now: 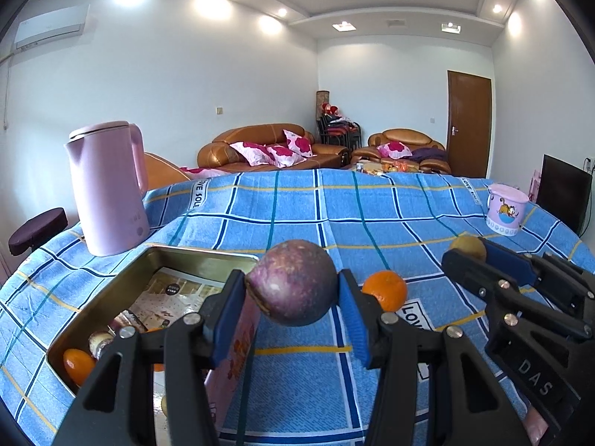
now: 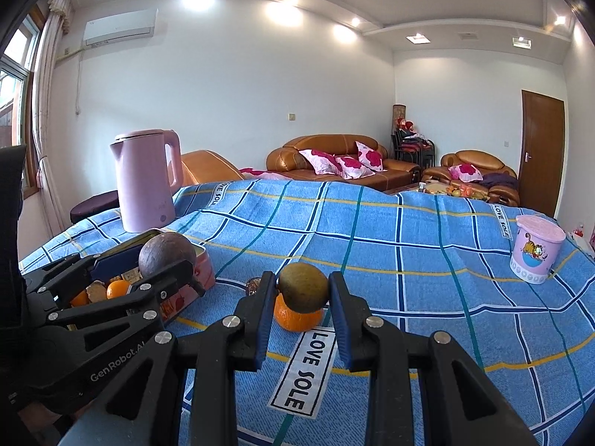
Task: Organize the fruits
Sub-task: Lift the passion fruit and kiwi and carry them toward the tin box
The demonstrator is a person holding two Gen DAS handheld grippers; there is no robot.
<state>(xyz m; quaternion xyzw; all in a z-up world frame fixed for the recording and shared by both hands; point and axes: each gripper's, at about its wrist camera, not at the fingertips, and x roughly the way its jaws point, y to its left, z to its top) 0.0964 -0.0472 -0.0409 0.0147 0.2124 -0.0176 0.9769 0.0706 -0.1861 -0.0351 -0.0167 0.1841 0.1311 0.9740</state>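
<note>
1. Your left gripper [image 1: 293,290] pinches a round purple fruit [image 1: 292,282] between its blue pads, held in the air just right of the metal tin [image 1: 174,256], above its rim.
2. Your right gripper [image 2: 302,291] is clamped on a brownish-green fruit [image 2: 303,287], farther right of the tin.
3. Under that fruit, an orange [image 2: 297,317] rests on the blue checked cloth [image 2: 409,260].
4. Inside the tin lie more oranges [image 1: 76,366].
5. Behind the tin stands a pink kettle [image 1: 108,189]; far right of it, a pink tub [image 2: 535,249].
</note>
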